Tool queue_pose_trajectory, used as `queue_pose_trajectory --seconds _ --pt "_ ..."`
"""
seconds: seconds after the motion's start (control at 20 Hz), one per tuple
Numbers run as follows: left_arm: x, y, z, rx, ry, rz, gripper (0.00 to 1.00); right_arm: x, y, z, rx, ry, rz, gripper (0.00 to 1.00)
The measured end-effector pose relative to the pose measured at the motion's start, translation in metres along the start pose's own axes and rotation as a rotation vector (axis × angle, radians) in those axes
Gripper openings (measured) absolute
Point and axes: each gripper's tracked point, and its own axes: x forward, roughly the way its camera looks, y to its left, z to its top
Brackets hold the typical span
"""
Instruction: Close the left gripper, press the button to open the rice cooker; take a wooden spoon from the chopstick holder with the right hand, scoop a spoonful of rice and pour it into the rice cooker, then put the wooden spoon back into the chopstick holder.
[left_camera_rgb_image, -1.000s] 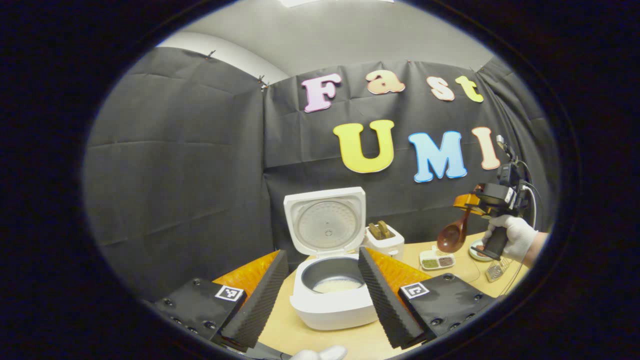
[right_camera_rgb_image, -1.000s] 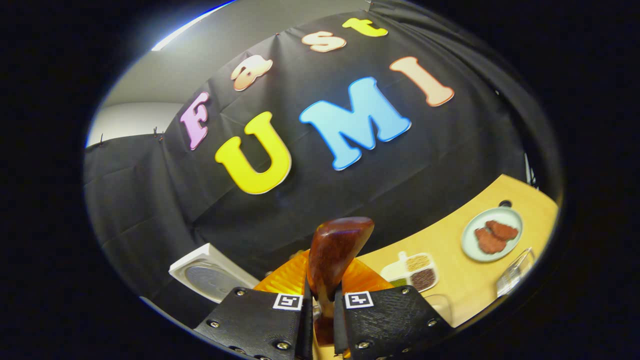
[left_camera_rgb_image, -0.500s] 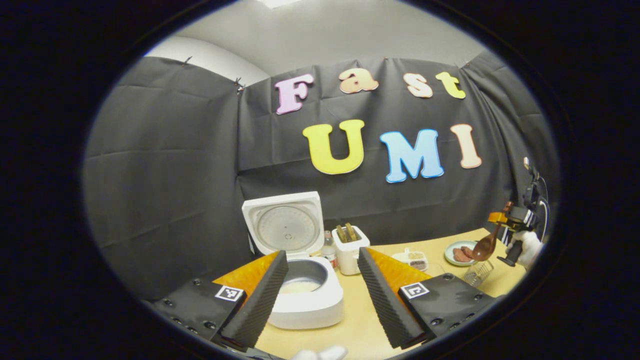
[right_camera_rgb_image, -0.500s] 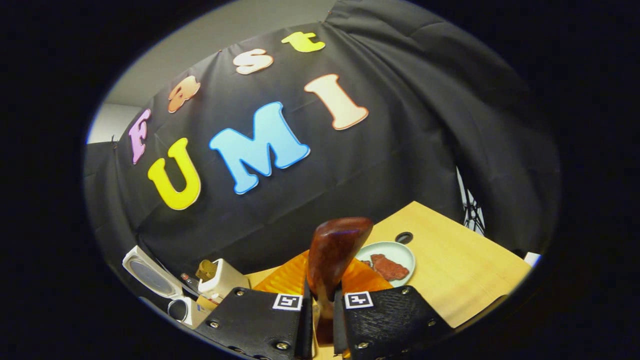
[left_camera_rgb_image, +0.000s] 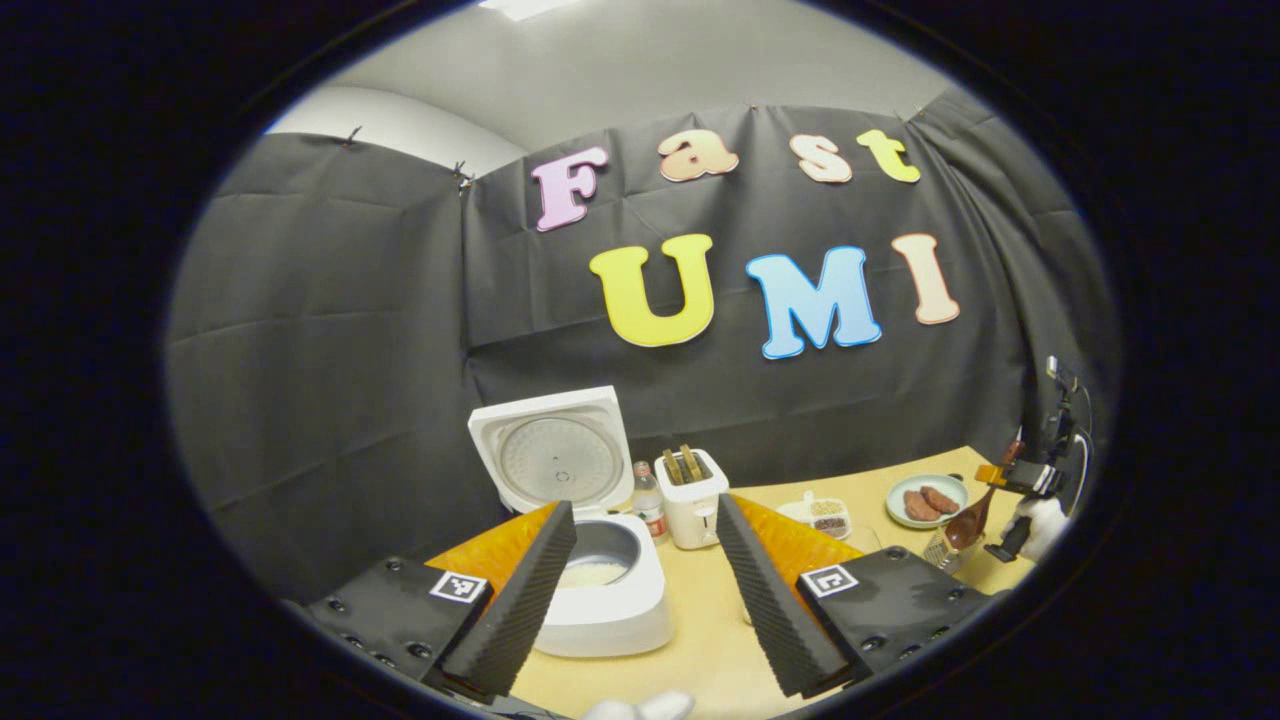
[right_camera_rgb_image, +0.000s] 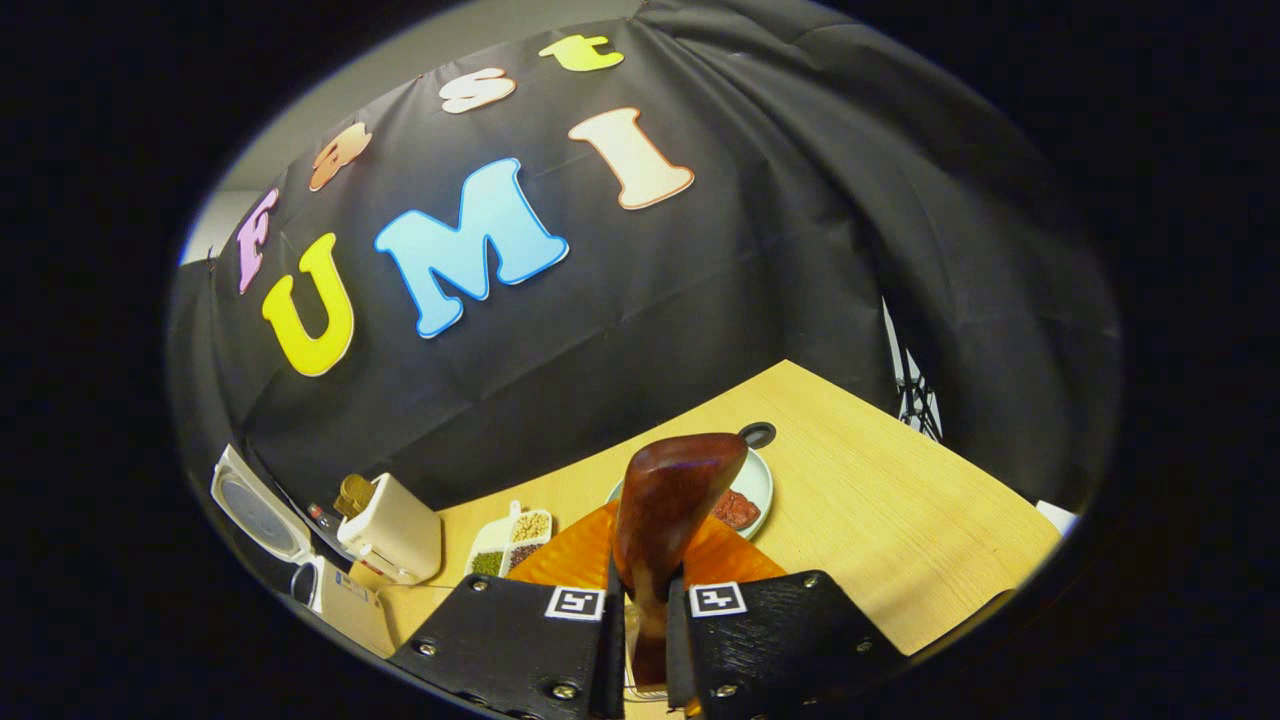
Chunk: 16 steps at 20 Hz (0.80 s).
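The right gripper (right_camera_rgb_image: 640, 625) has its jaws pinching the wooden spoon (right_camera_rgb_image: 665, 505), held above the wire chopstick holder (left_camera_rgb_image: 938, 549) near the worktop's right edge; left gripper (left_camera_rgb_image: 645, 590) jaws are spread. A tilted handle could catch the holder's rim and tip it

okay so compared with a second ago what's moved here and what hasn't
The right gripper, still shut on the wooden spoon, has carried it away from the rice cooker and down toward the wire chopstick holder beside the plate. The left gripper has drawn back from the cooker. Unchanged: left gripper open and empty, cooker lid up, rice in the pot, toaster in place.
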Motion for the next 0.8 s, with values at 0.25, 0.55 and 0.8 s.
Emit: queue_pose_trajectory --seconds 0.25,0.55,0.8 --pt "-0.003 0.006 -0.003 0.016 0.003 0.008 1.0 0.006 -0.014 -0.031 0.003 0.053 -0.033 0.17" --pt "-0.002 0.012 0.0 0.015 -0.007 0.004 1.0 -0.003 -0.023 -0.028 0.015 0.063 -0.067 0.2" --pt "0.001 0.02 0.006 0.011 -0.027 -0.011 1.0 -0.038 -0.03 0.011 -0.129 -0.025 -0.153 0.86"
